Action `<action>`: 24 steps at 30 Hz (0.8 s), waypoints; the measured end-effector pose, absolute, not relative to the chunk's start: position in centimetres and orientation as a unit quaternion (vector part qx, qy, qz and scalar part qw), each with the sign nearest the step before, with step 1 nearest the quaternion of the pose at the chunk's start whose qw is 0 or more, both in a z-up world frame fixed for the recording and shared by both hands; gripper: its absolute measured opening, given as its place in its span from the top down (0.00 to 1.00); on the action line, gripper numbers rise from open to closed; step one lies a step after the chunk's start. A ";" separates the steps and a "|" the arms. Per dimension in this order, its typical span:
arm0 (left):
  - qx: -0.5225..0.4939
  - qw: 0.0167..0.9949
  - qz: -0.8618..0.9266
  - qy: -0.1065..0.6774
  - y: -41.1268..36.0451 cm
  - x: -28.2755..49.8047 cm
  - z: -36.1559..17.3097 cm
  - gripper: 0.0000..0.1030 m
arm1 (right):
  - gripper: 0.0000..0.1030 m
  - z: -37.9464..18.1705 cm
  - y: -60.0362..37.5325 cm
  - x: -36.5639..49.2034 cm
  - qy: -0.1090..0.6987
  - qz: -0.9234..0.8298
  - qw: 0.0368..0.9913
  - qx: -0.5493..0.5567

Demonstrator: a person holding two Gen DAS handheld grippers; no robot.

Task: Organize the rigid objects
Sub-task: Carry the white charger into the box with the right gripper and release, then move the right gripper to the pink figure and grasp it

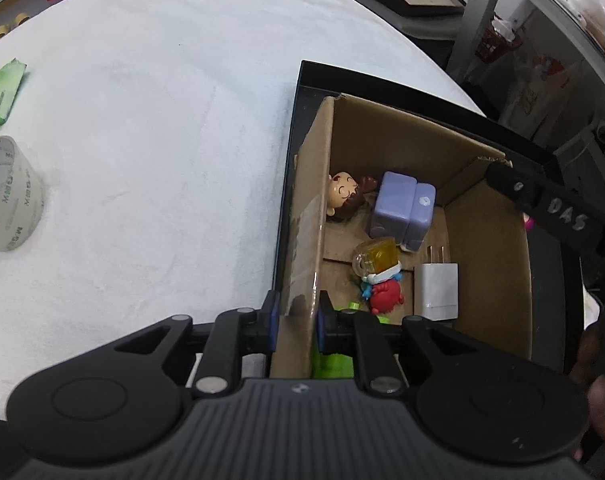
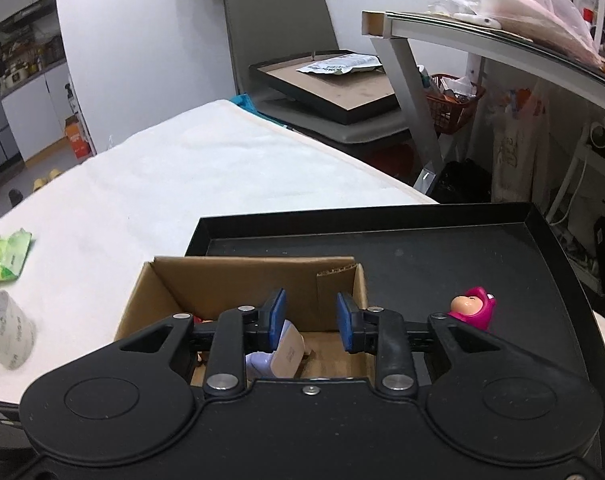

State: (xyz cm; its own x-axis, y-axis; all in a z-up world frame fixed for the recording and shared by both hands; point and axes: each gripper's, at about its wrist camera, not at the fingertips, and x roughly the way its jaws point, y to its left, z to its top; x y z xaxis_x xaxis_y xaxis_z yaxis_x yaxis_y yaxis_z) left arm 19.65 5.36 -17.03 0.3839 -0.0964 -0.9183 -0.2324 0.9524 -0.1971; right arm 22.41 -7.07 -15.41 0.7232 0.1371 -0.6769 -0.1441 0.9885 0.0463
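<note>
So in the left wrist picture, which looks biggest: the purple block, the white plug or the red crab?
1. Purple block
2. White plug
3. Red crab

All three lie in the cardboard box. The plug and crab sit nearer the camera, yet the block looks largest.

1. We see even, soft indoor light; the white table [image 1: 150,128] reads bright, nearly washed out.
2. We find the cardboard box [image 1: 486,240] interior dimmer, shadowed along its walls.
3. We note strong fisheye bending at the edges.
4. We see the tape roll [image 2: 6,332] slightly smeared; the centres stay sharp.
</note>
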 end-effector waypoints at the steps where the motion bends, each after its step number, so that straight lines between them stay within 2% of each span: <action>1: -0.147 0.817 0.041 0.556 5.3 19.7 -16.9 0.83 | 0.72 -15.3 -7.2 22.5 0.364 0.076 0.928 -0.001; 10: -0.124 0.812 0.060 0.567 4.9 19.6 -16.2 0.75 | 0.71 -14.3 -10.1 22.9 0.392 0.085 0.916 0.031; 14: -0.109 0.812 0.071 0.569 4.6 19.6 -15.7 0.70 | 0.62 -13.6 -11.2 22.9 0.399 0.095 0.912 0.028; 18: -0.098 0.812 0.082 0.569 4.3 19.8 -15.3 0.56 | 0.57 -13.2 -12.2 22.7 0.404 0.105 0.909 0.003; 20: -0.094 0.812 0.089 0.570 4.2 20.1 -15.2 0.56 | 0.47 -13.1 -13.1 22.7 0.405 0.113 0.908 -0.005; 24: -0.083 0.812 0.102 0.569 3.7 20.6 -14.9 0.55 | 0.43 -12.9 -15.0 23.1 0.408 0.120 0.905 -0.018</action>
State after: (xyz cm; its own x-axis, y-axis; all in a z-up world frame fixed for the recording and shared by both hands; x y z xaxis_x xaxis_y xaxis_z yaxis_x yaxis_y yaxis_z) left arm 20.58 3.69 -14.92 0.3311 0.0700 -0.9410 -0.2597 0.9655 -0.0195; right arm 23.09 -15.03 -12.95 0.6388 0.2025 -0.7423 -0.2319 0.9706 0.0653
